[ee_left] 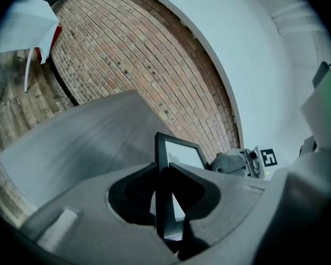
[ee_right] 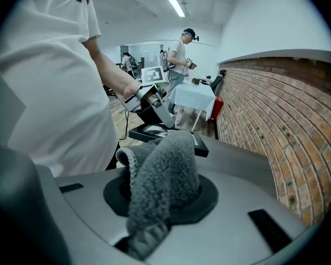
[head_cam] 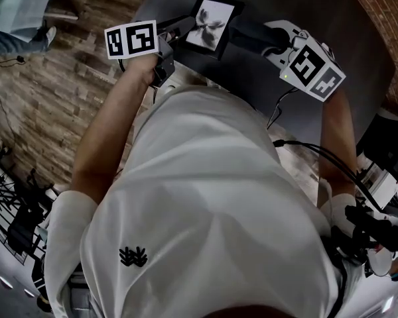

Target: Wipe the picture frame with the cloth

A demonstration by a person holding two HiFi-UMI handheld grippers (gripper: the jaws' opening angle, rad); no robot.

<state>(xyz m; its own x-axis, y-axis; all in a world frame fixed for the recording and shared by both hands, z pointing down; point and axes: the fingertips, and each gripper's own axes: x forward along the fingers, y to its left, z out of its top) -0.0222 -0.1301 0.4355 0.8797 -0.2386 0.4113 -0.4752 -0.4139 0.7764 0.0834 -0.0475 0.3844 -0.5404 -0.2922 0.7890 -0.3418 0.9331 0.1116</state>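
- Wood-plank floor (head_cam: 66,85) and a curve of rough red brick wall (head_cam: 385,12) border the smooth dark grey surface (head_cam: 345,25) in the head view. The flat, rectangular, black-rimmed picture frame (head_cam: 211,24) sits tilted over it, between my two grippers. My left gripper (head_cam: 179,33) is at its left edge. My right gripper (head_cam: 249,37) meets its right edge as a dark lump I cannot sort into parts. My white shirt (head_cam: 205,197) hides the near part of the surface.
- Left gripper view: my jaws pinch the frame's thin black rim, seen edge-on. The glossy pale face slants away, and its lower end is cut off behind the gripper body. I cannot tell whether the frame rests on the surface.
- Right gripper view: my jaws are clamped on the fuzzy grey cloth (ee_right: 163,173), folded into a hump. It covers the jaw tips and the frame's middle, so only black corners show. Whether cloth and frame touch is unclear.
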